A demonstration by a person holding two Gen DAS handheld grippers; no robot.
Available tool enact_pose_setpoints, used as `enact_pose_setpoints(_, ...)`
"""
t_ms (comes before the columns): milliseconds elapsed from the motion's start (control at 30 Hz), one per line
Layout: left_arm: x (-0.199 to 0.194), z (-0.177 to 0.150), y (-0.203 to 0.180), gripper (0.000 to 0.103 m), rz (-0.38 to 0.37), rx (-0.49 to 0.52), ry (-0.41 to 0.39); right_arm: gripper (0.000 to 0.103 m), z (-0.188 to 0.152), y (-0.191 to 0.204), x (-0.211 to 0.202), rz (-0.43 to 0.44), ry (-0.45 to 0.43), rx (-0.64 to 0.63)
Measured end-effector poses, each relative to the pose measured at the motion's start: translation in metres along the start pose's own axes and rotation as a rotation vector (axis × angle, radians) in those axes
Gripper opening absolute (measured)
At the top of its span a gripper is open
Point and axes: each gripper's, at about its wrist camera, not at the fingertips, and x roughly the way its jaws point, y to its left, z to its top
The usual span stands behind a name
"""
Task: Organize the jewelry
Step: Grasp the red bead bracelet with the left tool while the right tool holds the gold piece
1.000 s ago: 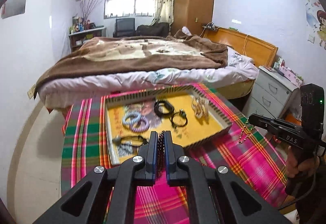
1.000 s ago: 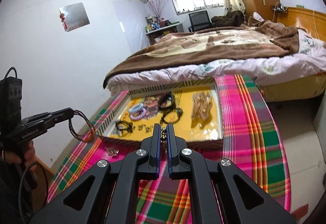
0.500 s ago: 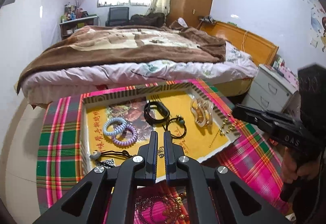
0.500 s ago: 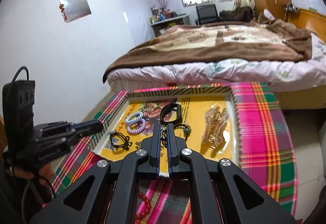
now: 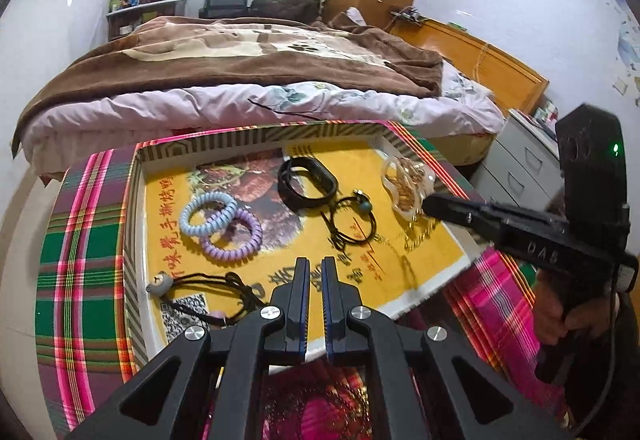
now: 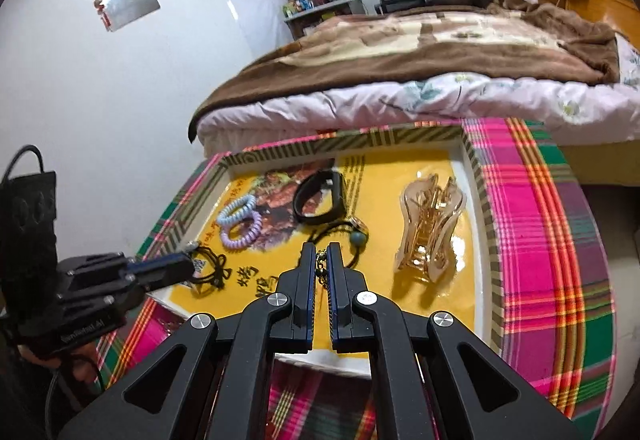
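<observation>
- A shallow tray (image 5: 136, 224) with a striped rim and a yellow printed floor sat on a plaid cloth (image 5: 80, 280), with a bed (image 5: 240, 72) just beyond its far edge.
- The right gripper (image 6: 321, 250) hung over the near right part of the tray, angled downward. Its jaws were pressed almost together on a thin gold chain (image 6: 321, 268).
- From the other side, the loose end of that chain trailed off the gripper's tip onto the yellow floor, just near of the amber hair claw (image 6: 430, 228).
- The left gripper (image 5: 314, 264) hovered over the tray's near edge, also tilted down, its jaws closed to a narrow slit. I saw nothing between its tips. Some blurred beads showed under its body, over the cloth, but I couldn't tell whether it held them.
- On the left of the tray lay a blue spiral hair tie (image 5: 208, 212), touching a purple spiral hair tie (image 5: 236, 240).
- A black band (image 5: 306, 182) sat toward the far middle, with a black cord loop (image 5: 352, 220) carrying a teal bead just near of it.
- A black cord tie (image 5: 208, 282) with a small bear charm lay in the near left corner.
- A person's hand (image 5: 560, 320) gripped the right gripper's handle, off the right edge of the cloth.
</observation>
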Motion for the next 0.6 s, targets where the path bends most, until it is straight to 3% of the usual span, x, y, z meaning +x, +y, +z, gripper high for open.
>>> enact_pose_setpoints(133,-0.006,-0.014,-0.025,0.006,-0.113,0.131,0.060,0.005,-0.001,0.009,-0.017,0.015,-0.035,-0.024)
enact_pose_setpoints(233,-0.003,-0.029,-0.048,0.006,-0.118,0.237,0.126,0.005,-0.003,0.011,-0.021,0.000,-0.034,-0.033)
enact_pose_setpoints(267,0.000,-0.032,-0.053,0.008,-0.125,0.256,0.143,0.005,-0.004,0.011,-0.022,-0.002,-0.033,-0.033)
enact_pose_setpoints(333,0.007,-0.037,-0.062,0.023,-0.128,0.280,0.175,0.005,-0.005,0.011,-0.024,-0.002,-0.032,-0.029)
enact_pose_setpoints(367,0.012,-0.041,-0.068,0.036,-0.127,0.306,0.196,0.005,-0.005,0.010,-0.025,-0.004,-0.033,-0.026)
enact_pose_setpoints(400,0.016,-0.044,-0.072,0.043,-0.111,0.327,0.211,0.005,-0.005,0.010,-0.026,-0.005,-0.034,-0.025)
enact_pose_setpoints(533,0.026,-0.053,-0.085,0.044,-0.044,0.417,0.245,0.005,-0.006,0.010,-0.030,-0.004,-0.037,-0.032)
enact_pose_setpoints(600,0.035,-0.057,-0.085,0.052,0.016,0.447,0.282,0.005,-0.006,0.009,-0.031,0.000,-0.038,-0.030)
